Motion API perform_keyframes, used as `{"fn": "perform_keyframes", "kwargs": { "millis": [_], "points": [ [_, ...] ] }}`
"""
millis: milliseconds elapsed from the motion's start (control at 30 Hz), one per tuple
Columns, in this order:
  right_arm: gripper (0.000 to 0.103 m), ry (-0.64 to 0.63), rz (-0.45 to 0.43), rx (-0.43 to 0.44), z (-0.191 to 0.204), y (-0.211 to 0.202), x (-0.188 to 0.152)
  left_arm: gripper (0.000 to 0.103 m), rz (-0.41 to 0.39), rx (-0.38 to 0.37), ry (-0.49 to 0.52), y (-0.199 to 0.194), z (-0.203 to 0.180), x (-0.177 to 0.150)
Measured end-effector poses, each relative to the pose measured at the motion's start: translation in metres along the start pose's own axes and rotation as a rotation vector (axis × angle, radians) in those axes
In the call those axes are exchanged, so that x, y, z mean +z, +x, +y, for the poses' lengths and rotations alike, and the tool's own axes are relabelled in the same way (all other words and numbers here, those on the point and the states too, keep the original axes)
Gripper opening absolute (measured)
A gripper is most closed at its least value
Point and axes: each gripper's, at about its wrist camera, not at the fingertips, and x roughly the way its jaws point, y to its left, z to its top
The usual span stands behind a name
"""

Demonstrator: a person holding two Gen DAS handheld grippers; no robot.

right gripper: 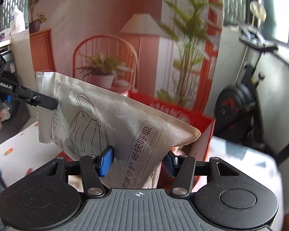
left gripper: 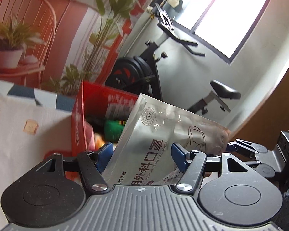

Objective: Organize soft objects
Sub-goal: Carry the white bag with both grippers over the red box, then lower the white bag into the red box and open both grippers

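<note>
blue pads of the left gripper (left gripper: 142,157) and the right gripper (right gripper: 138,161) are both clamped on one mask packet (right gripper: 109,119) (silvery plastic), held in the air over a red box (left gripper: 82,115) beside a white patterned cloth (left gripper: 19,127).

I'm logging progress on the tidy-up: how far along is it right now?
Done: the red box already holds a green item and other things. In hand: both the left gripper and the right gripper have the mask packet between their fingers, lifted near the box. Left: the packet is not yet in the box.
</note>
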Motion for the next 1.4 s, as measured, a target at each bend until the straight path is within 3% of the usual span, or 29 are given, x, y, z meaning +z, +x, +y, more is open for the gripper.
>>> {"fn": "perform_keyframes", "kwargs": {
  "millis": [233,367,600,800,1000,1167,1233,1400],
  "points": [
    [0.049,-0.101,-0.129,-0.139,-0.023,0.034,0.027,0.069,-0.117,0.036,-0.054,0.039,-0.002,0.038],
    [0.049,-0.050,-0.145,-0.159,-0.048,0.061,0.021,0.069,-0.094,0.042,-0.059,0.068,-0.002,0.042],
    [0.043,0.062,-0.031,-0.087,-0.069,0.089,-0.020,0.069,0.064,0.067,-0.032,0.097,0.014,0.023],
    [0.033,0.118,0.030,-0.033,-0.077,0.093,-0.031,0.070,0.126,0.079,-0.015,0.098,0.025,0.011],
    [0.032,0.159,0.054,-0.028,-0.078,0.093,-0.031,0.073,0.080,0.054,-0.038,0.078,0.024,0.021],
    [0.032,0.170,0.065,-0.030,-0.077,0.095,-0.030,0.077,-0.038,0.107,0.002,0.056,0.013,0.033],
    [0.032,0.171,0.069,-0.031,-0.076,0.096,-0.030,0.075,-0.051,0.119,-0.012,0.055,0.012,0.034],
    [0.032,0.179,0.075,-0.028,-0.077,0.096,-0.032,0.055,-0.018,0.204,0.045,0.078,-0.004,0.025]
  ]
}}
